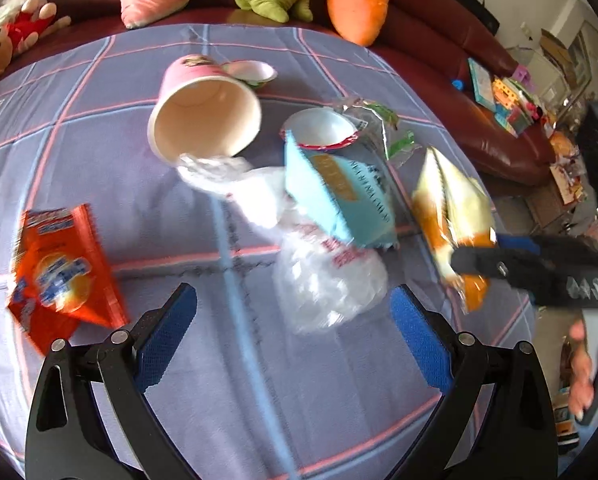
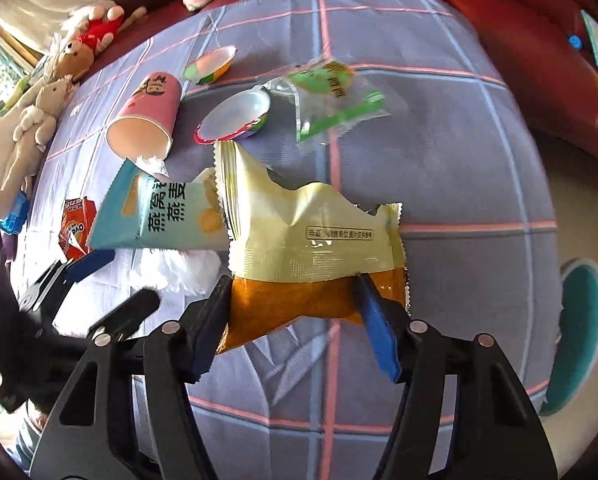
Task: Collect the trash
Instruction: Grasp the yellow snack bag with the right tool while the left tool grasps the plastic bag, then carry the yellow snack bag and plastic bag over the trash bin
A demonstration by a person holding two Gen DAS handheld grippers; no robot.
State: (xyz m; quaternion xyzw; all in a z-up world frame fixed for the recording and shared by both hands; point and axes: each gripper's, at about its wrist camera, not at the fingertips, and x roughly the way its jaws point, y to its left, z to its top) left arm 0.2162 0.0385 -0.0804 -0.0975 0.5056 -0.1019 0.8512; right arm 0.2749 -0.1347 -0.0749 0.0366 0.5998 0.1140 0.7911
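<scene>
Trash lies on a checked blue cloth [image 1: 99, 184]. My right gripper [image 2: 295, 312] points down with its jaws either side of the orange end of a yellow-and-orange wrapper [image 2: 315, 240]; the wrapper does not look squeezed. The left wrist view shows that gripper [image 1: 479, 250] over the same wrapper [image 1: 447, 204]. My left gripper [image 1: 295, 304] hangs open just short of a crumpled clear plastic bag [image 1: 327, 280], under a pale blue packet [image 1: 339, 196]. Also here are a tipped pink paper cup [image 1: 203, 108], a white cup with a red rim [image 1: 319, 128] and an orange packet [image 1: 59, 268].
A second small cup [image 1: 251, 72] and a clear green-printed bag [image 2: 331, 100] lie farther back. Plush toys [image 1: 355, 0] sit on a dark red sofa [image 1: 459, 52] behind the table. A hand [image 1: 583, 368] shows at the right edge.
</scene>
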